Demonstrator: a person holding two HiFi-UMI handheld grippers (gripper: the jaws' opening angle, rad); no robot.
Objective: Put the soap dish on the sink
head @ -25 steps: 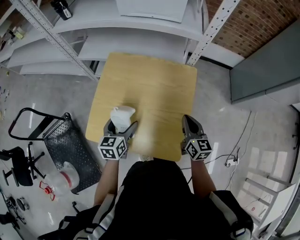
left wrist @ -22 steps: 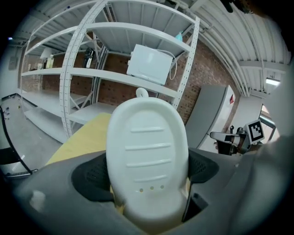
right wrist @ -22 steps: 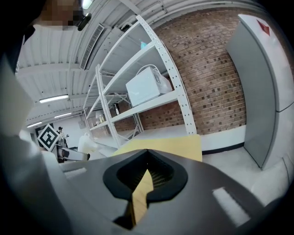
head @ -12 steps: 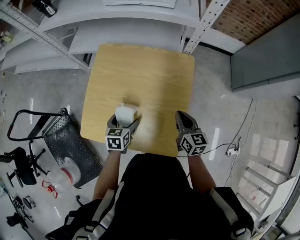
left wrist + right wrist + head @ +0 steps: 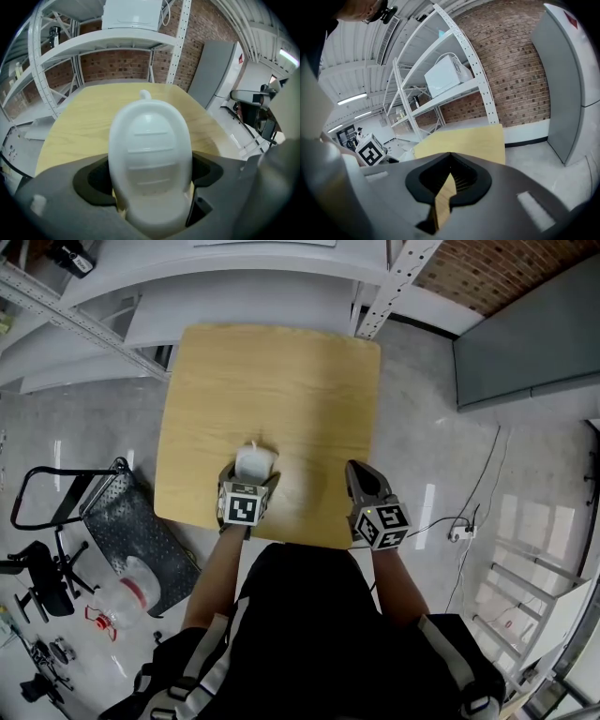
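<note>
The white soap dish (image 5: 255, 462) is clamped between the left gripper's (image 5: 253, 477) jaws (ribbed face seen in the left gripper view), over the near part of the wooden table (image 5: 281, 381). The right gripper (image 5: 360, 474) is seen closed, nothing held, at the table's near edge.

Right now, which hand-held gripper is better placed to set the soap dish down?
Left. The left hand-held gripper is shut on the white soap dish, held above the wooden table. The right hand-held gripper is shut with nothing between its jaws, off by the table's near edge.
</note>
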